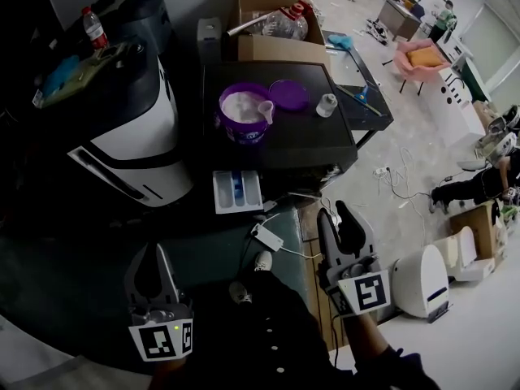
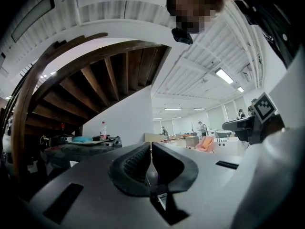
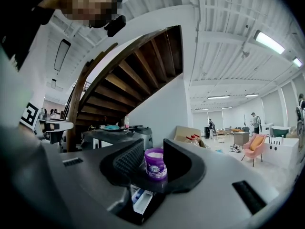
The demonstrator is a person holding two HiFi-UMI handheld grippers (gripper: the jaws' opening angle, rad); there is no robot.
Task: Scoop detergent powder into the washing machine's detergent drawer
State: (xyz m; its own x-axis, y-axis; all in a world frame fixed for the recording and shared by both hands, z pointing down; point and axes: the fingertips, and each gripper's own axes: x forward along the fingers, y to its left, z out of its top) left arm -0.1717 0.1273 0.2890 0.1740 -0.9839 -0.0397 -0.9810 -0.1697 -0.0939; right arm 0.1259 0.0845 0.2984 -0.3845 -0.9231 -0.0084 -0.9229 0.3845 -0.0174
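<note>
In the head view a purple tub of white detergent powder [image 1: 243, 113] stands open on the dark washing machine top [image 1: 325, 149], with a pale scoop [image 1: 265, 112] in it and its purple lid [image 1: 288, 94] beside it. The white detergent drawer [image 1: 237, 191] is pulled out at the machine's front. My left gripper [image 1: 154, 253] is low at the left, well short of the drawer, jaws together and empty [image 2: 150, 152]. My right gripper [image 1: 337, 212] is to the drawer's right, open and empty. The right gripper view shows the tub [image 3: 155, 165] and drawer [image 3: 142, 198] far off between its jaws [image 3: 153, 149].
A small white cup [image 1: 326, 105] stands on the machine top. A white and black appliance [image 1: 130, 140] with a red-capped bottle [image 1: 93, 27] is at the left. A cardboard box [image 1: 276, 6] is behind, a power strip with cables [image 1: 268, 236] on the floor, and a white unit [image 1: 421, 281] at the right.
</note>
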